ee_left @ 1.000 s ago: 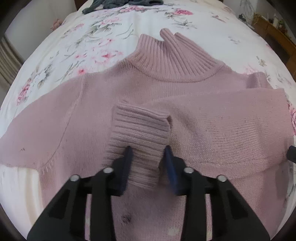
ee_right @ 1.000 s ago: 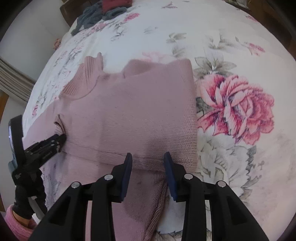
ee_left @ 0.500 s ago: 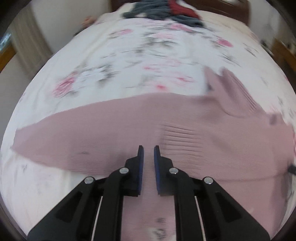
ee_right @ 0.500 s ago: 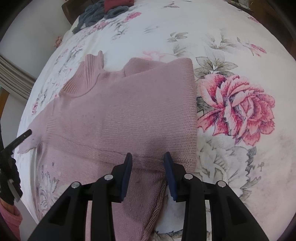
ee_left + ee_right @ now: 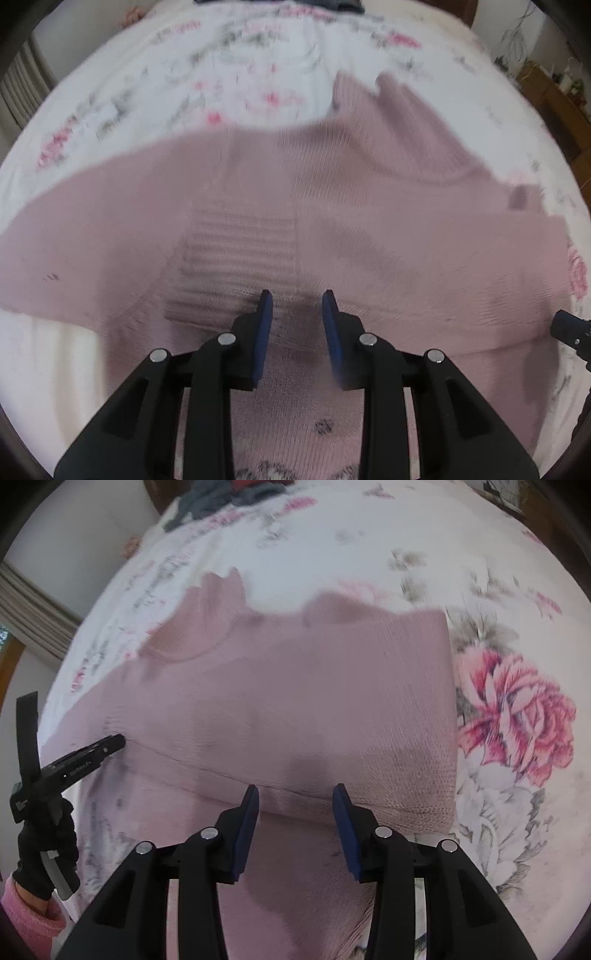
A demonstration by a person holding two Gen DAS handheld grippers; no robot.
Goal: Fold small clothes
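Observation:
A pink ribbed-neck sweater lies flat on a floral bed sheet, neck away from me. One sleeve is folded across the chest, its ribbed cuff lying left of centre. My left gripper is open just over the cuff's near right corner, with nothing pinched. My right gripper is open above the near edge of the folded sleeve on the sweater. The left gripper shows at the far left of the right wrist view, held by a gloved hand.
A pile of dark and red clothes sits at the far end of the bed. Wooden furniture stands to the right, and a curtain hangs on the left. A large printed rose marks bare sheet right of the sweater.
The left gripper swung left with its jaws nearly shut, then came back over the cuff and opened. The right gripper held still, then edged slightly closer to the sweater.

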